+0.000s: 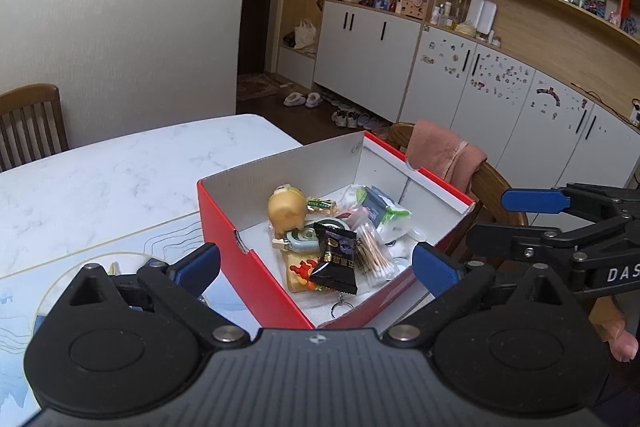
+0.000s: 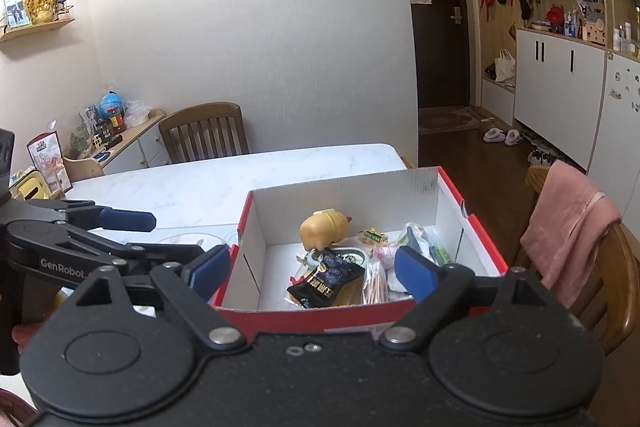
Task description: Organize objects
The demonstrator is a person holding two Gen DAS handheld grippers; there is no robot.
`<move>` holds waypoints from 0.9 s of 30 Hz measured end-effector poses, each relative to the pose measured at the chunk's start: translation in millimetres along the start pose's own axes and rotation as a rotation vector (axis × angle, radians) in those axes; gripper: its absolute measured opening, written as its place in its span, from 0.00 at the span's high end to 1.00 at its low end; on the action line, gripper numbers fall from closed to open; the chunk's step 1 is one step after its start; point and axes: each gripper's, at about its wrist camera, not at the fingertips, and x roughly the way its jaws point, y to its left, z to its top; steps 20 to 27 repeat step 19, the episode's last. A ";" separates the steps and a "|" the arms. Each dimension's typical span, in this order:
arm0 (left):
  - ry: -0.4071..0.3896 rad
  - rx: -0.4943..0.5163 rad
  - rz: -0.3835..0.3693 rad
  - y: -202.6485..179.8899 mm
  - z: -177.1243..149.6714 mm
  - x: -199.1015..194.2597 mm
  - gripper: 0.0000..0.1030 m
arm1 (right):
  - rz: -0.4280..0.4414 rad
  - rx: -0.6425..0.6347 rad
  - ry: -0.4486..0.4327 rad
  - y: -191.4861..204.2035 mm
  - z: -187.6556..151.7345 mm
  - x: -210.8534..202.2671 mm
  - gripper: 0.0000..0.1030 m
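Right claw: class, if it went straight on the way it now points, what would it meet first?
Probably the red box's near wall, just ahead of the open right claw. If it cleared the rim, next would likely be the black snack packet. Depth is hard to judge.

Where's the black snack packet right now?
In both views the black snack packet lies inside the red box, near its front, between the yellow toy and the cotton swabs.
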 end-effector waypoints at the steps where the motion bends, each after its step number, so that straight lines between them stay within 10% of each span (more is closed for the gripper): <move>1: 0.000 0.006 -0.001 -0.7 -0.5 -0.4 0.00 | -0.002 0.000 0.001 0.6 -1.0 -0.3 0.13; 27: -0.010 0.030 -0.012 -1.8 -0.7 3.3 0.00 | -0.039 0.048 0.005 -9.0 -9.2 -2.8 0.13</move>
